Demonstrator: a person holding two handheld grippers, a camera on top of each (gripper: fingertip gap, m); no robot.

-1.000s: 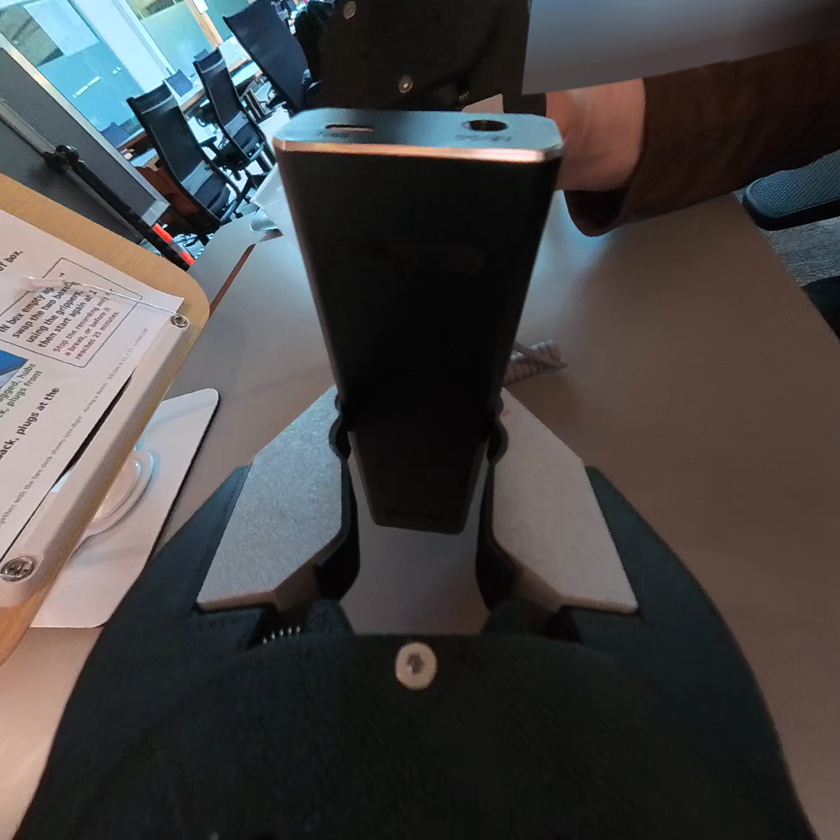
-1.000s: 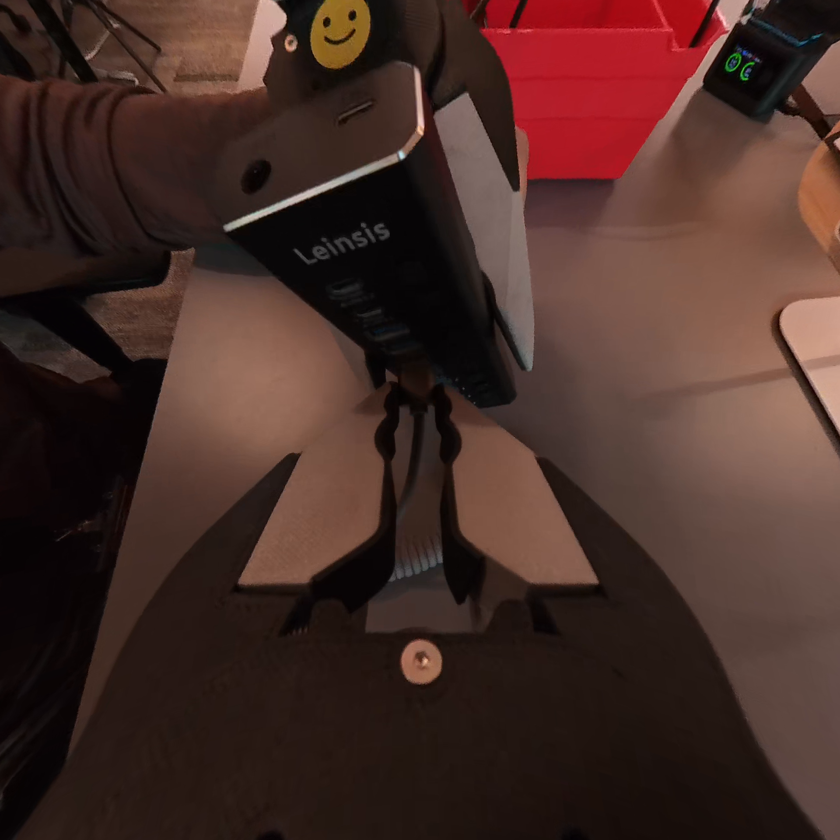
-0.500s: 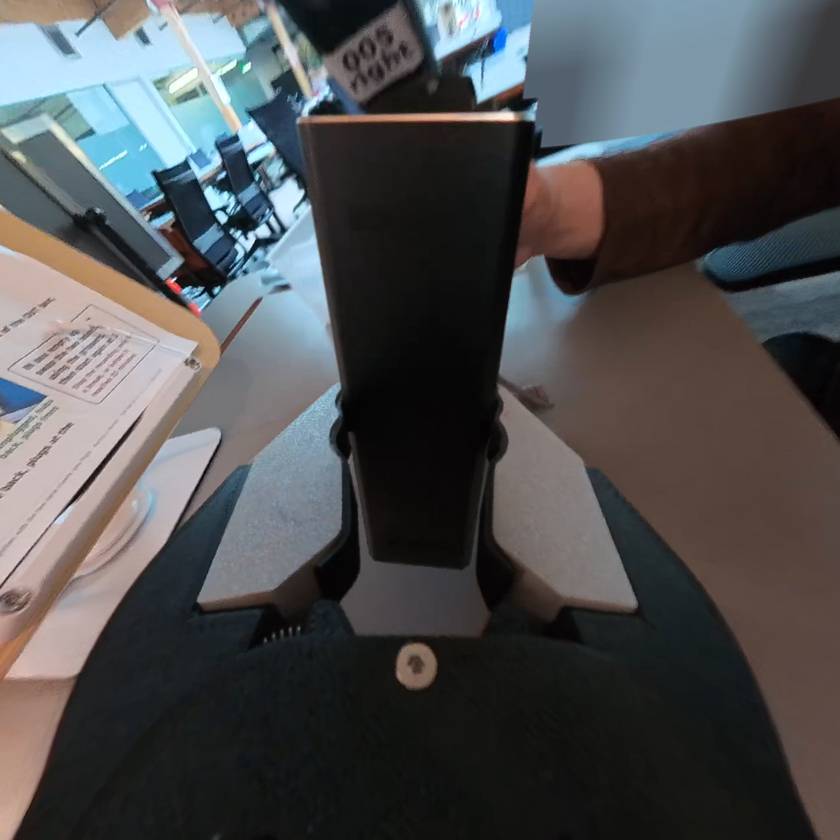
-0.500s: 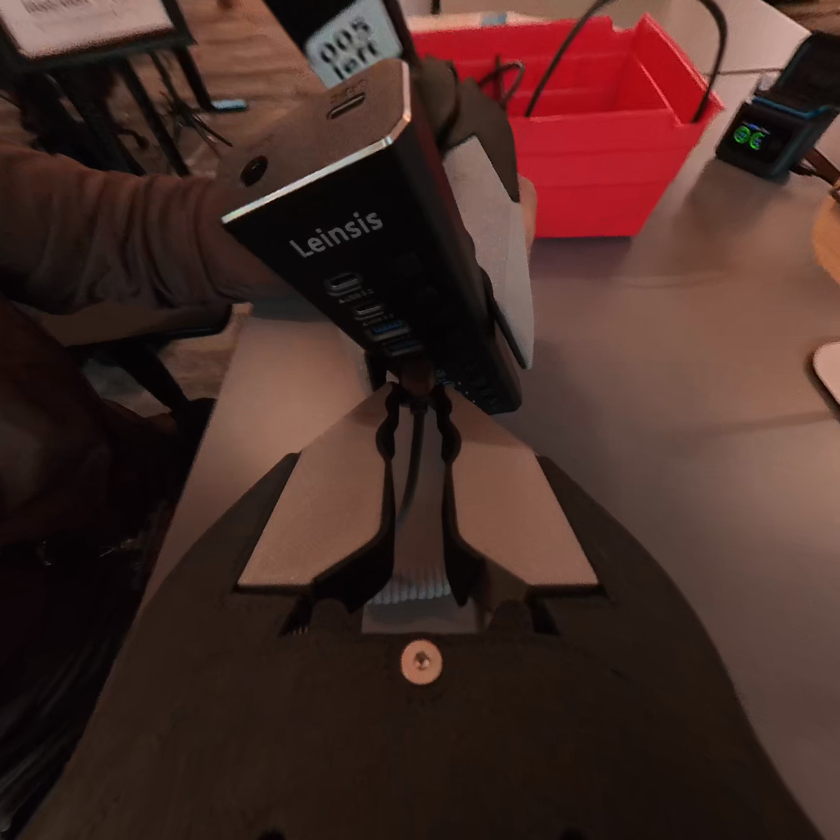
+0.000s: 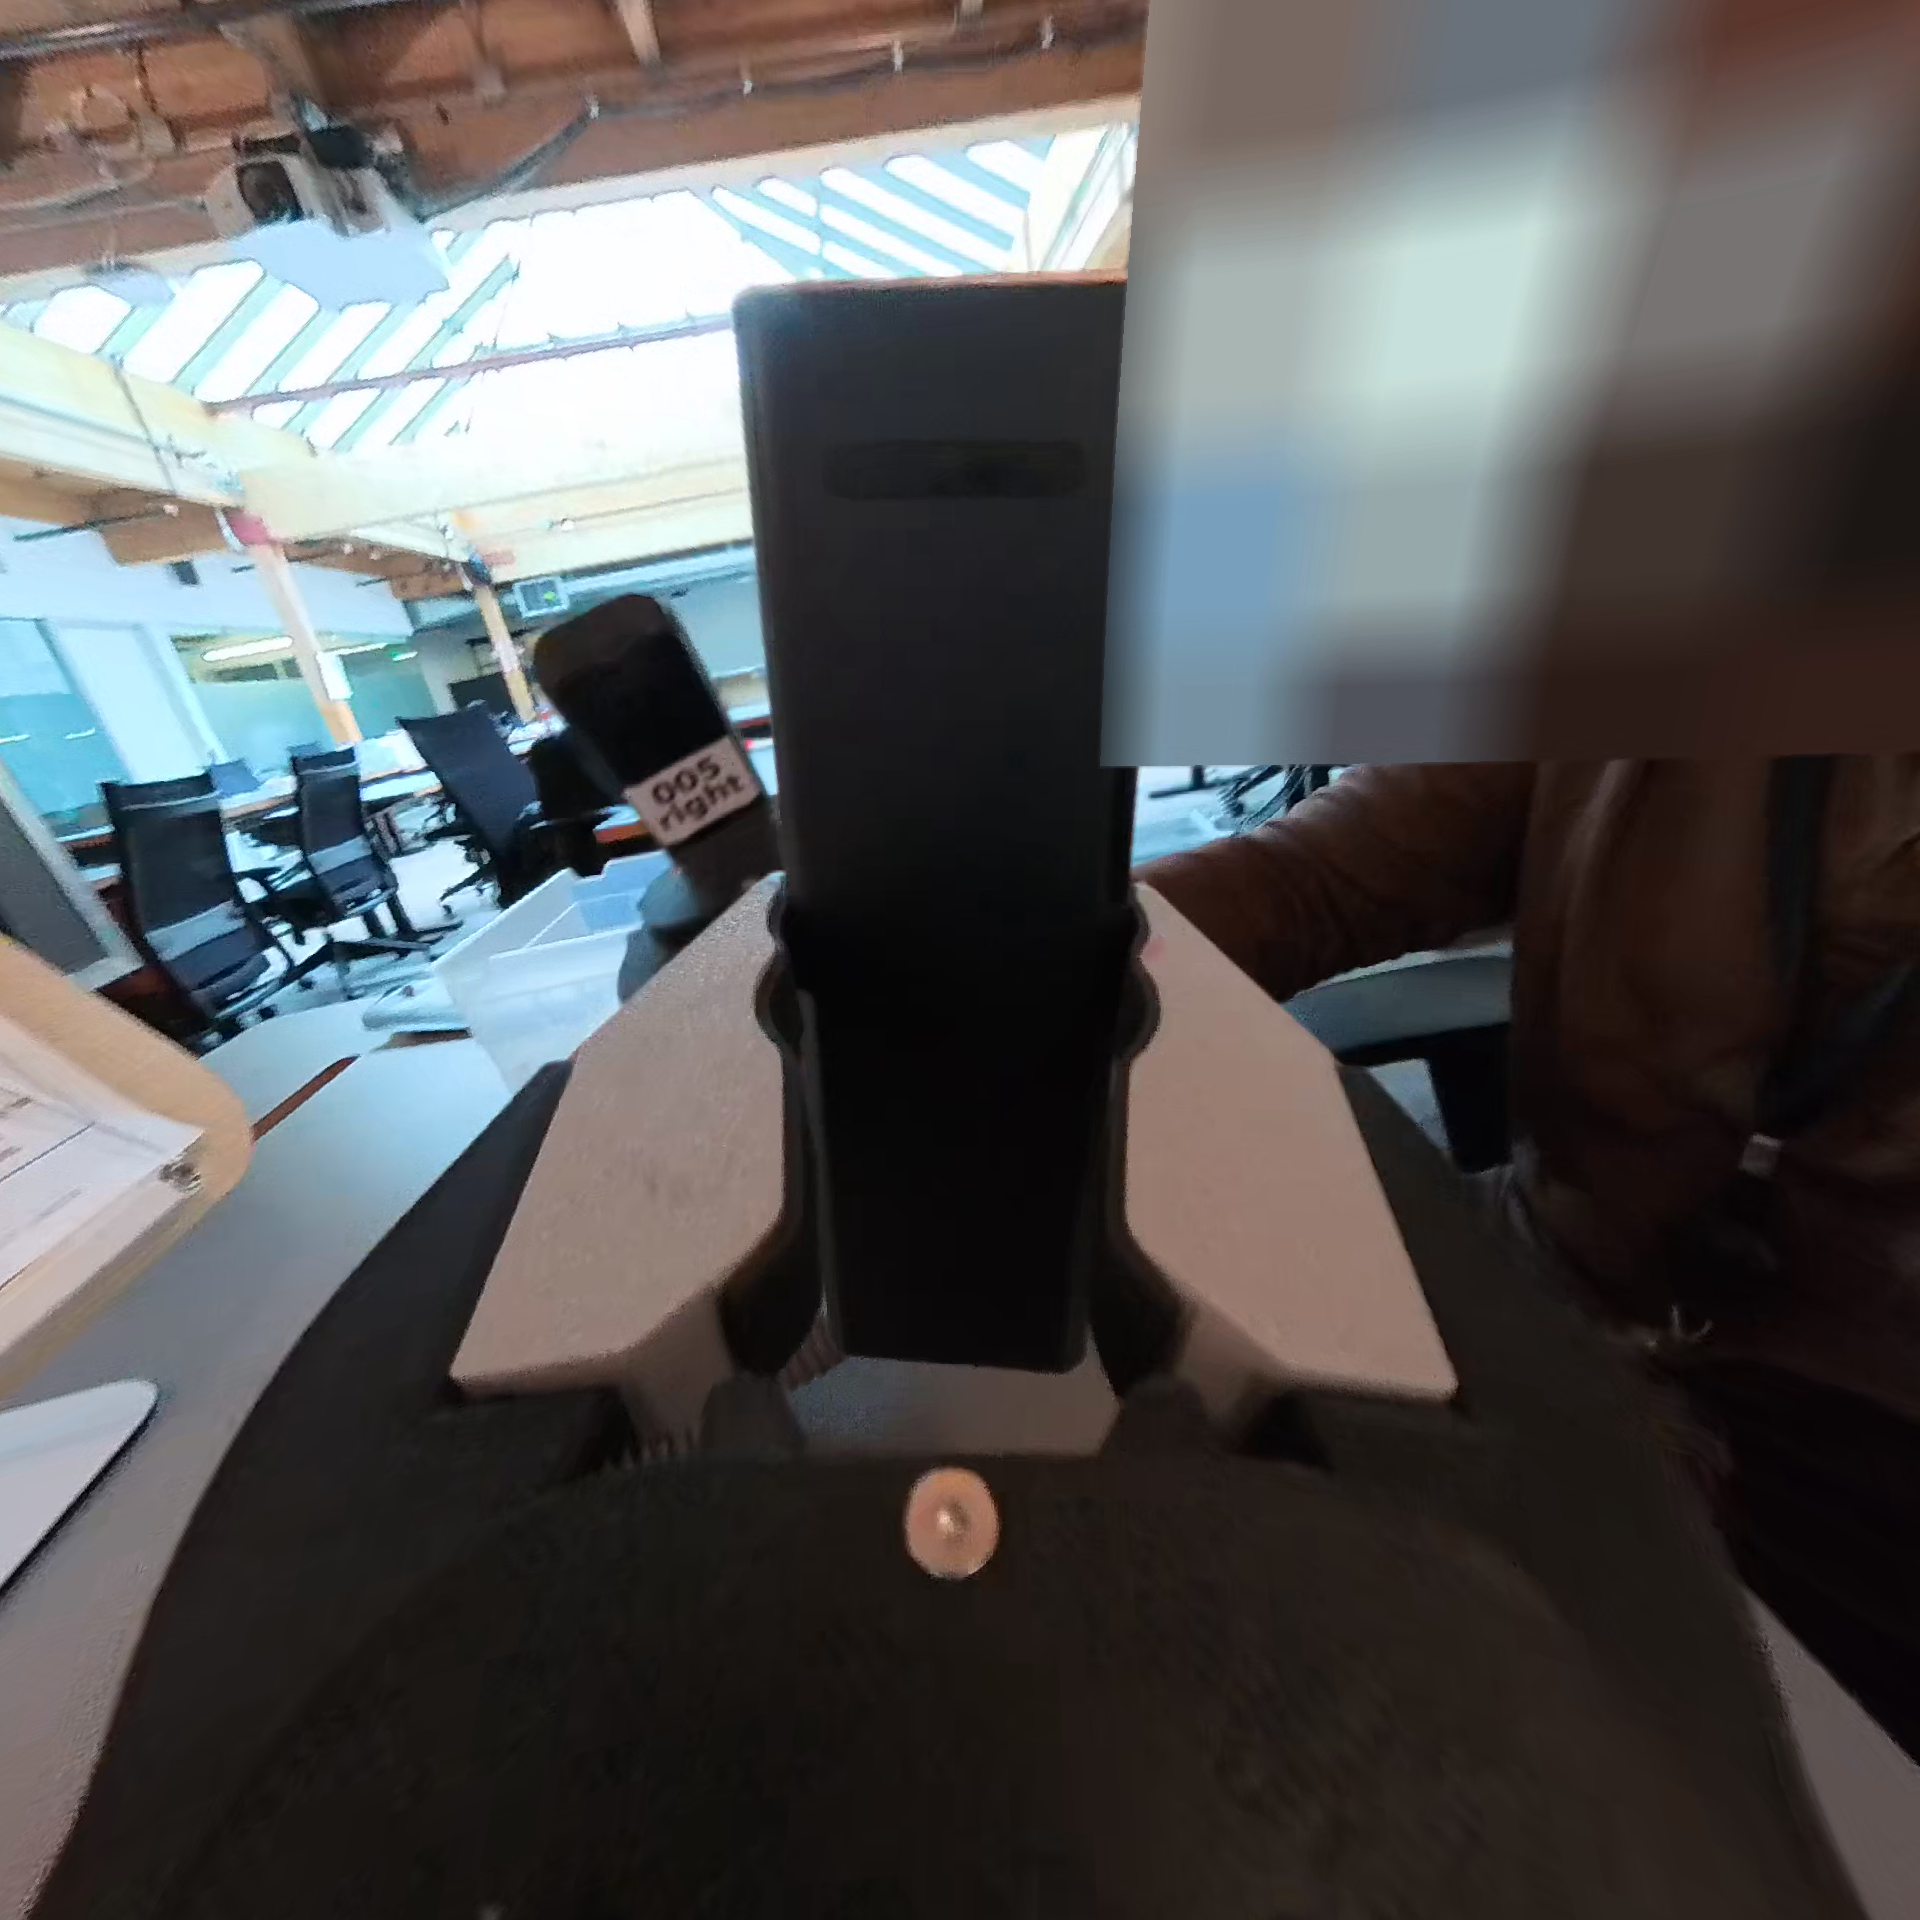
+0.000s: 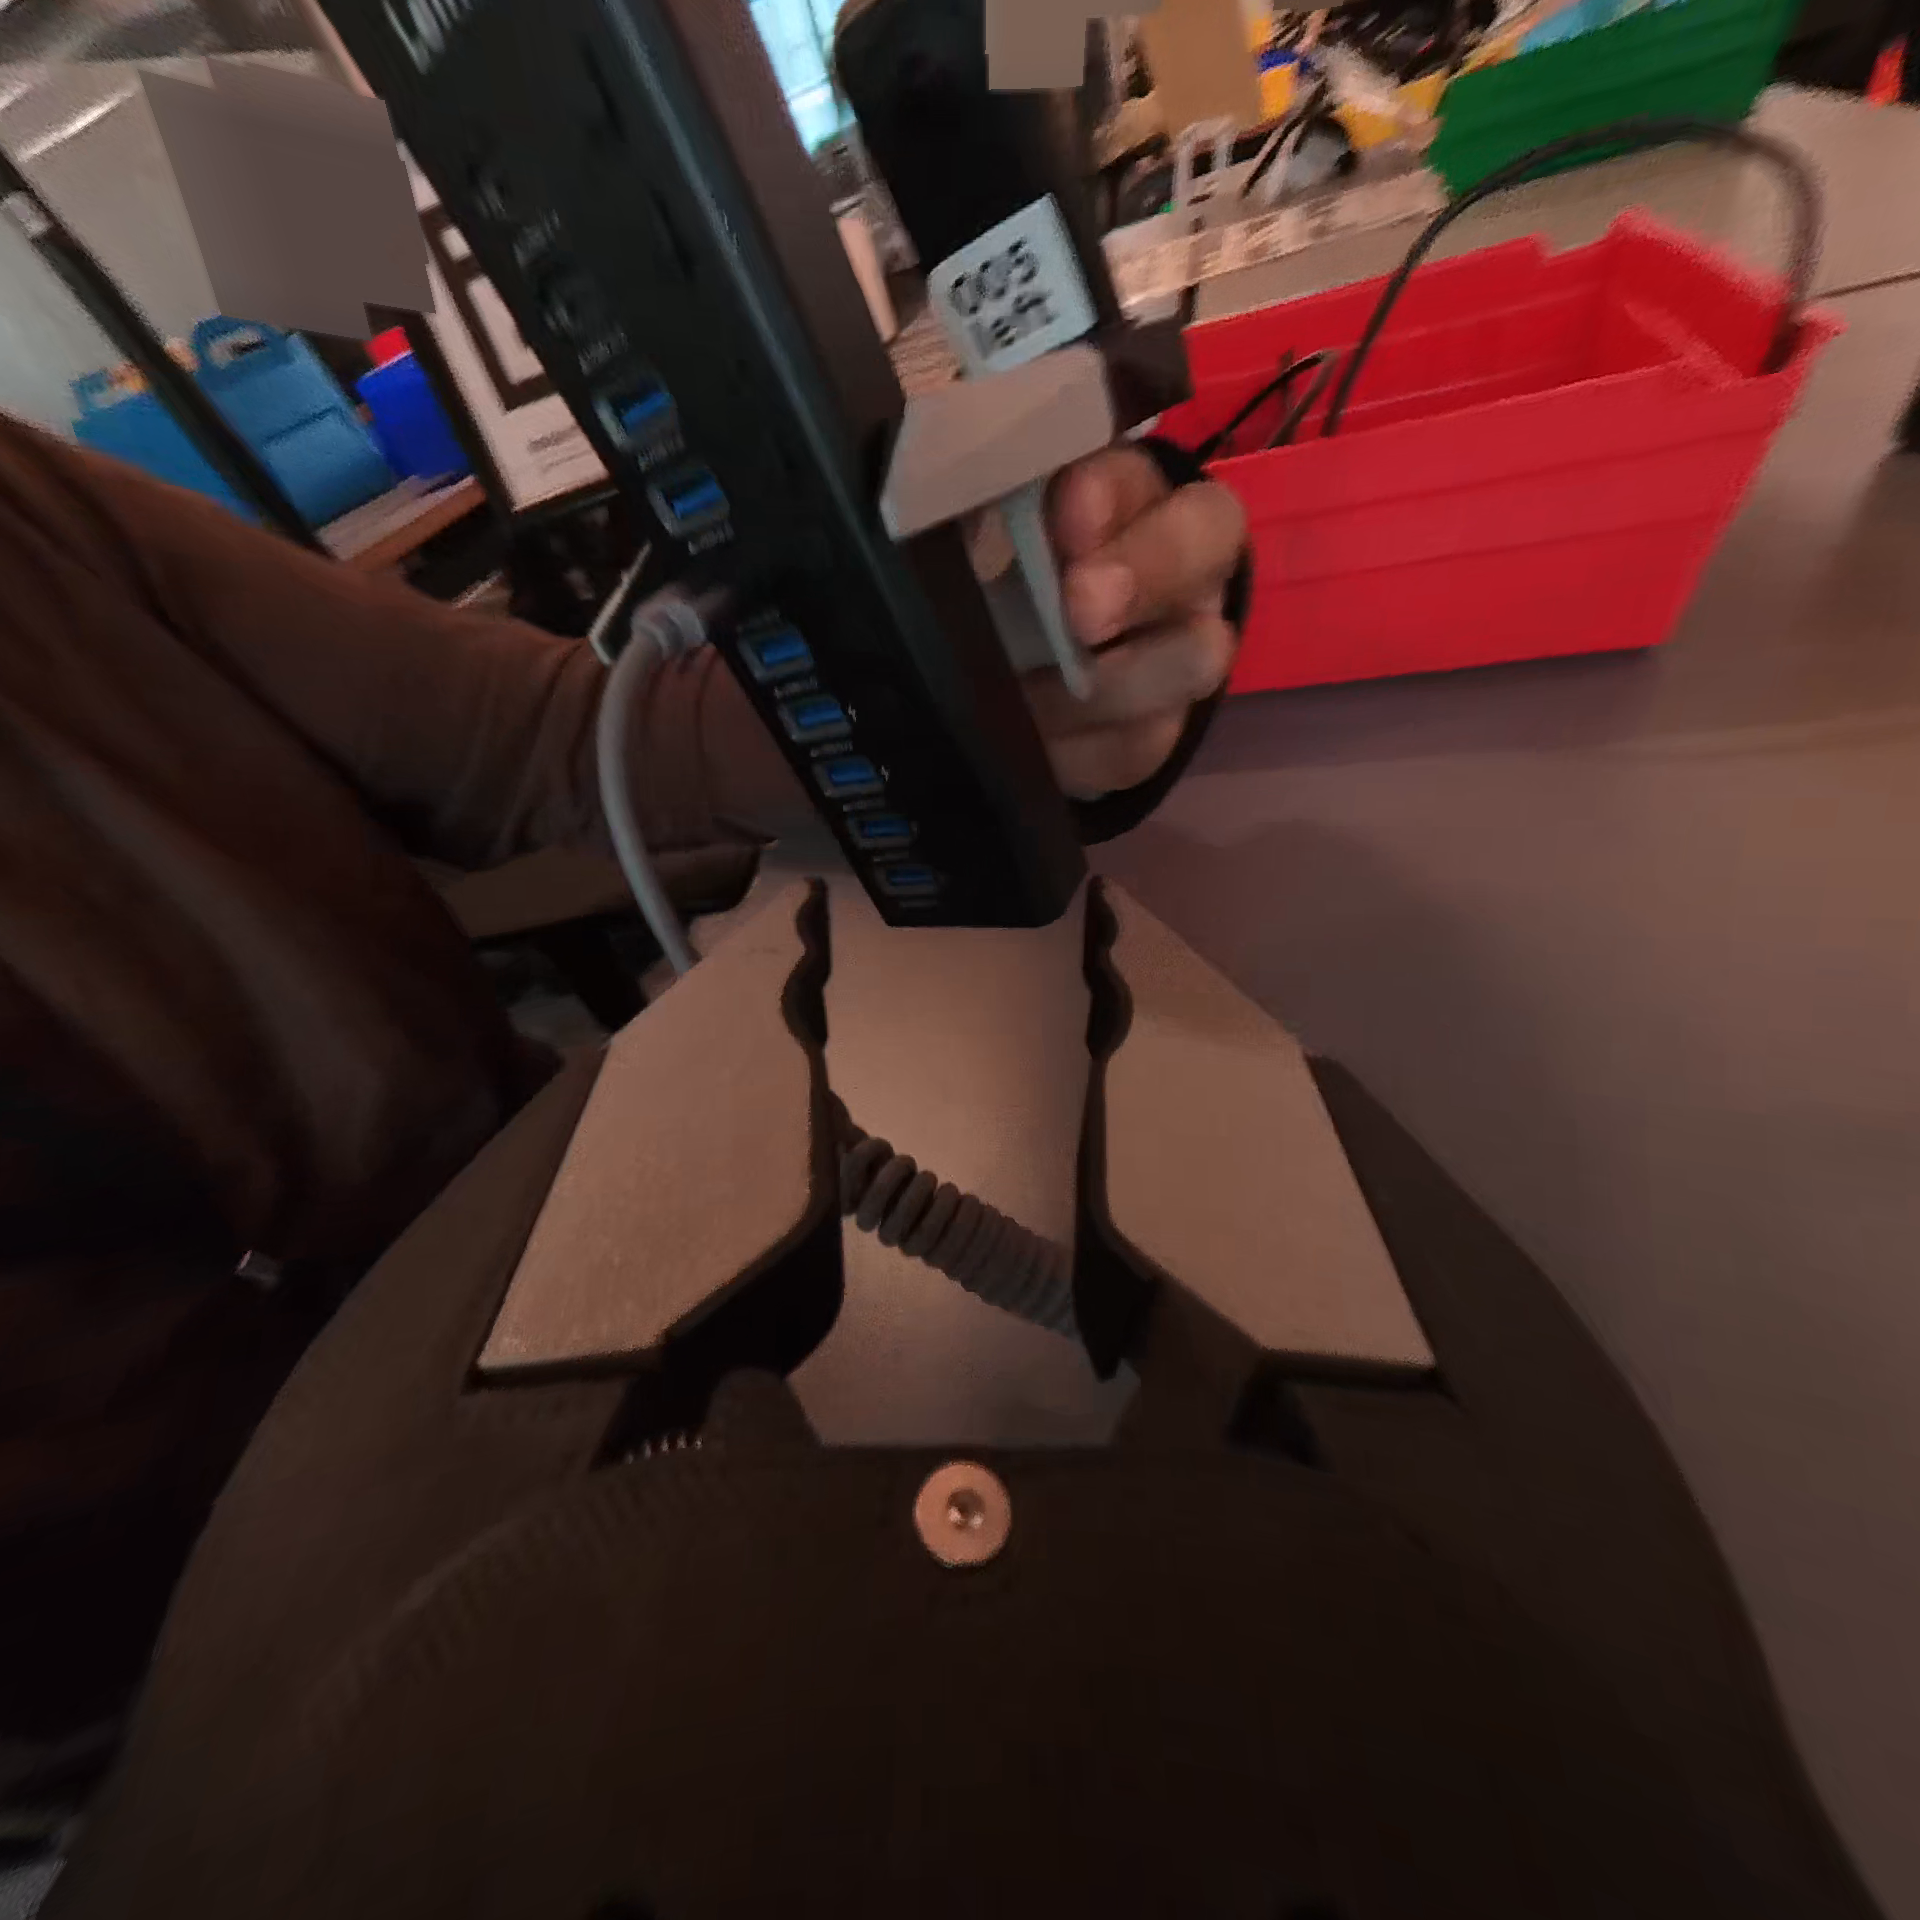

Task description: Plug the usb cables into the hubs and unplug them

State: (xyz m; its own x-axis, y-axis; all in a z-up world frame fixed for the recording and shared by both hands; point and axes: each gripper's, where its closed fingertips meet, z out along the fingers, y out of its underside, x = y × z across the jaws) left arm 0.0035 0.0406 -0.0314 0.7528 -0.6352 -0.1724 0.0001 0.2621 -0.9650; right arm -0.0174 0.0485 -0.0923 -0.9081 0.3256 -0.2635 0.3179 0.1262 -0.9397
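My left gripper (image 5: pixel 956 914) is shut on a long black USB hub (image 5: pixel 935 644) and holds it upright above the table. In the right wrist view the hub (image 6: pixel 686 312) is tilted and shows a row of blue ports. A grey cable plug (image 6: pixel 665 623) sits in one port on the hub's left side. Its coiled cable (image 6: pixel 935 1205) hangs down and runs between the fingers of my right gripper (image 6: pixel 956 925). That gripper is open, just below the hub's lower end, and grips nothing. The left gripper's finger (image 6: pixel 987 457) and the hand holding it show beside the hub.
A red bin (image 6: pixel 1507 520) with black cables in it stands on the grey table (image 6: pixel 1455 987) at the far right. A wooden board with a paper sheet (image 5: pixel 83 1143) and a white pad (image 5: pixel 52 1455) lie at the left. A brown sleeve (image 6: pixel 260 727) fills the left side. The grippers' ends are close to 6 cm from one another.
My right gripper has opened, let go of the cable plug and drawn back; the plug stays in the hub. My left gripper has lifted and tilted the hub higher.
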